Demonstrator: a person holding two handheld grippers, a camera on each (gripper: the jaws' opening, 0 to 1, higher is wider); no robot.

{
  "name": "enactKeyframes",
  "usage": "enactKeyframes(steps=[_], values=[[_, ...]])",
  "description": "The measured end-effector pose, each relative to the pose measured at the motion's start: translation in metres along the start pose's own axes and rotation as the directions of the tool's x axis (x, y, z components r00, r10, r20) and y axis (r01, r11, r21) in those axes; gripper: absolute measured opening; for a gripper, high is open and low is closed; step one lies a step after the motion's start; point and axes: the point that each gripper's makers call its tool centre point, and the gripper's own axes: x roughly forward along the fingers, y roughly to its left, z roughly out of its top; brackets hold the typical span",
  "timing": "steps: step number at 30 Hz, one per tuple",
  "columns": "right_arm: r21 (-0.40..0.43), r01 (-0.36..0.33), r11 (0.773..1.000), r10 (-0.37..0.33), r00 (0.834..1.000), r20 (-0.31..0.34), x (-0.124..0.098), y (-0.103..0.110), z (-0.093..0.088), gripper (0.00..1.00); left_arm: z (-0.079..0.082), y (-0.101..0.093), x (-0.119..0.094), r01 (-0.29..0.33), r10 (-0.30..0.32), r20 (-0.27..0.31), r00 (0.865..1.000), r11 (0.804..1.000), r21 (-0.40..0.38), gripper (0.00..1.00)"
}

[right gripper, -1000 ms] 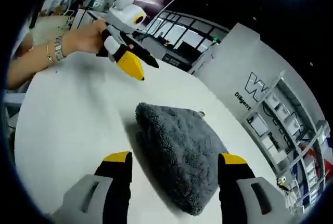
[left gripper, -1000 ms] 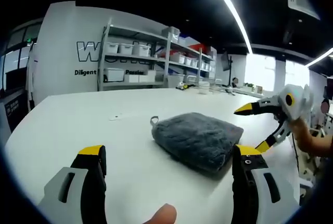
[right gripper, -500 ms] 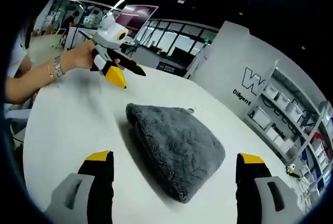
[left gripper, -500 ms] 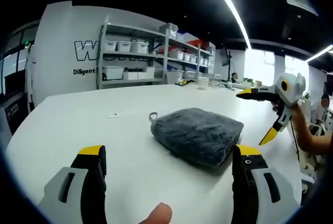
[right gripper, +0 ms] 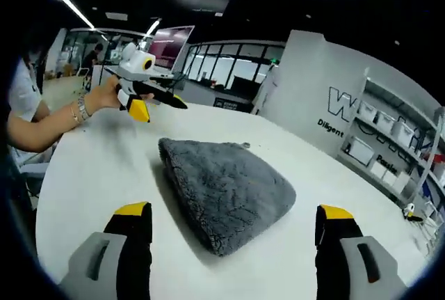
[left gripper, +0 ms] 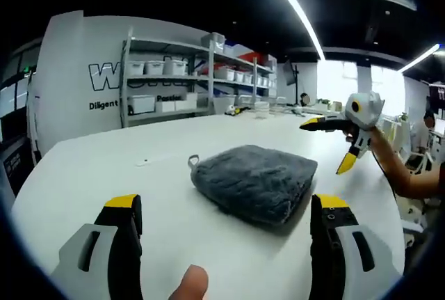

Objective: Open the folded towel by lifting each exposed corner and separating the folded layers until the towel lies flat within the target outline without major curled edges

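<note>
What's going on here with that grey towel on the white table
A person holds a two-jaw tool in each hand above a white table. A folded grey towel lies on it, untouched, with a small hanging loop at one corner. The left tool and the right tool both have open jaws and are raised clear of the towel. Unfolding has not started; no layer is lifted.

White table point(left gripper: 90, 168), shelving with bins point(left gripper: 167, 84) against a lettered white wall point(left gripper: 69, 98), ceiling light strip point(left gripper: 292, 11)
</note>
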Motion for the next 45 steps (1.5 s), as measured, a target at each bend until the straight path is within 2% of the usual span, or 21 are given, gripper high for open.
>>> enactKeyframes(steps=[3,7,9,13,16,29,32,36,39,41,43,45], values=[[0.030,0.005,1.000,-0.005,1.000,0.006,0.001,-0.011,-0.006,0.99,-0.003,-0.006,0.001,0.027,-0.027,-0.020,0.999,0.999,0.043,1.00],[0.078,-0.022,0.997,0.023,1.000,-0.018,0.001,-0.008,-0.018,0.99,-0.004,-0.017,0.003,0.056,-0.053,-0.042,0.998,0.995,0.084,1.00],[0.080,-0.037,0.996,0.040,0.998,-0.047,0.002,-0.003,-0.026,0.99,-0.010,-0.022,0.006,0.080,-0.072,-0.078,0.994,0.990,0.113,1.00],[0.062,-0.039,0.997,0.040,0.999,-0.028,-0.001,0.002,-0.021,0.99,-0.017,-0.021,0.008,0.083,-0.069,-0.111,0.991,0.989,0.124,1.00],[0.066,-0.041,0.997,0.042,0.999,-0.015,0.000,0.005,-0.018,0.99,-0.016,-0.021,0.007,0.085,-0.073,-0.106,0.992,0.989,0.118,1.00],[0.036,-0.040,0.999,0.041,0.999,-0.035,0.000,0.009,-0.023,0.99,-0.017,-0.022,0.003,0.105,-0.091,-0.110,0.990,0.986,0.129,1.00],[0.003,-0.030,1.000,0.030,0.998,-0.049,0.000,0.011,-0.019,0.98,-0.018,-0.023,0.002,0.108,-0.093,-0.112,0.989,0.986,0.131,1.00],[-0.080,-0.018,0.997,0.012,0.997,-0.076,0.002,0.016,-0.009,0.97,-0.017,-0.024,0.000,0.116,-0.100,-0.110,0.989,0.982,0.146,1.00],[-0.141,-0.016,0.990,0.006,0.997,-0.071,0.007,0.026,0.006,0.95,-0.015,-0.024,0.001,0.118,-0.103,-0.108,0.989,0.982,0.147,1.00],[-0.181,-0.013,0.983,0.005,0.999,-0.046,0.012,0.037,0.022,0.91,-0.017,-0.024,0.001,0.122,-0.105,-0.116,0.988,0.981,0.148,1.00],[-0.204,-0.012,0.979,0.008,1.000,-0.018,0.019,0.046,0.037,0.86,-0.020,-0.025,0.002,0.127,-0.107,-0.131,0.986,0.980,0.155,1.00],[-0.222,-0.022,0.975,0.019,1.000,-0.012,0.024,0.055,0.045,0.85,-0.022,-0.026,0.002,0.131,-0.108,-0.140,0.984,0.978,0.161,1.00]])
